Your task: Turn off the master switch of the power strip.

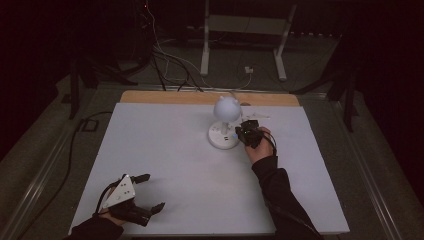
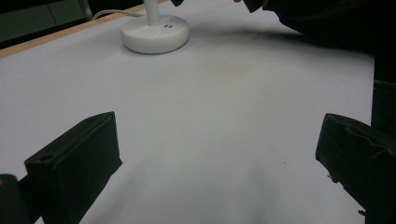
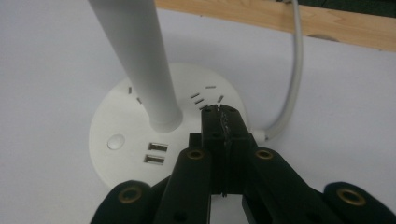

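The white desk lamp (image 1: 224, 122) stands at twelve o'clock on the table (image 1: 165, 150). The right gripper (image 3: 219, 112), jaws pressed together with nothing between them, hangs tip-down over the lamp base (image 3: 121, 154); likely a button press, calling for a short move toward the round button (image 3: 115, 141). The left gripper (image 1: 150, 192) rests at seven o'clock, spread wide, empty.

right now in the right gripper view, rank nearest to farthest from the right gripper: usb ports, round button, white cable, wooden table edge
1. White cable, just right of the shut fingers; USB ports, just left, too close to call.
2. Round button, farther left on the lamp base.
3. Wooden table edge, far behind.
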Motion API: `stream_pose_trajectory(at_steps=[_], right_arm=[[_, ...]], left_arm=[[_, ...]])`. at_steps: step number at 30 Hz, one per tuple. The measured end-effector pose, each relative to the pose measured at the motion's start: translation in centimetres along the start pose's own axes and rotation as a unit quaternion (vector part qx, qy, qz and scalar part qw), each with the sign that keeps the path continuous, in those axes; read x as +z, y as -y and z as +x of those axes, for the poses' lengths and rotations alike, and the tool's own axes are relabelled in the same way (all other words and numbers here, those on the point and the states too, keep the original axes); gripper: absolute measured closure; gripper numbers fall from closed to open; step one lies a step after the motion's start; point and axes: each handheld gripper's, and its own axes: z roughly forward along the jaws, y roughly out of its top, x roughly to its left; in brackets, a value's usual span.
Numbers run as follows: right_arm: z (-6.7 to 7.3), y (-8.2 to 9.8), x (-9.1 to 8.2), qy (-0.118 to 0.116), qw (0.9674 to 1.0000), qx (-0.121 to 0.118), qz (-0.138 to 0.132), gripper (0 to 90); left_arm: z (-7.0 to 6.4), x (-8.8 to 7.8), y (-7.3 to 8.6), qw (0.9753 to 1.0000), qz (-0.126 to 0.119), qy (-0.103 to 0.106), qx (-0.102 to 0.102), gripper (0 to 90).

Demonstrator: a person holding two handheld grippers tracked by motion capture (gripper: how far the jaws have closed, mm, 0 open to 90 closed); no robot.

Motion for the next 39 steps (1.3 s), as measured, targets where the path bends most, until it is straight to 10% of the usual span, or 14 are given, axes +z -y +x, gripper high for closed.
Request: stream_pose_trajectory(at_steps=[39], right_arm=[[1.6,0.9,1.7,0.038,0.9985,-0.037,0.015,90.0]], left_arm=[[-0.1,0.1,0.0,1.0000,0.003,0.003,0.002,0.4]])
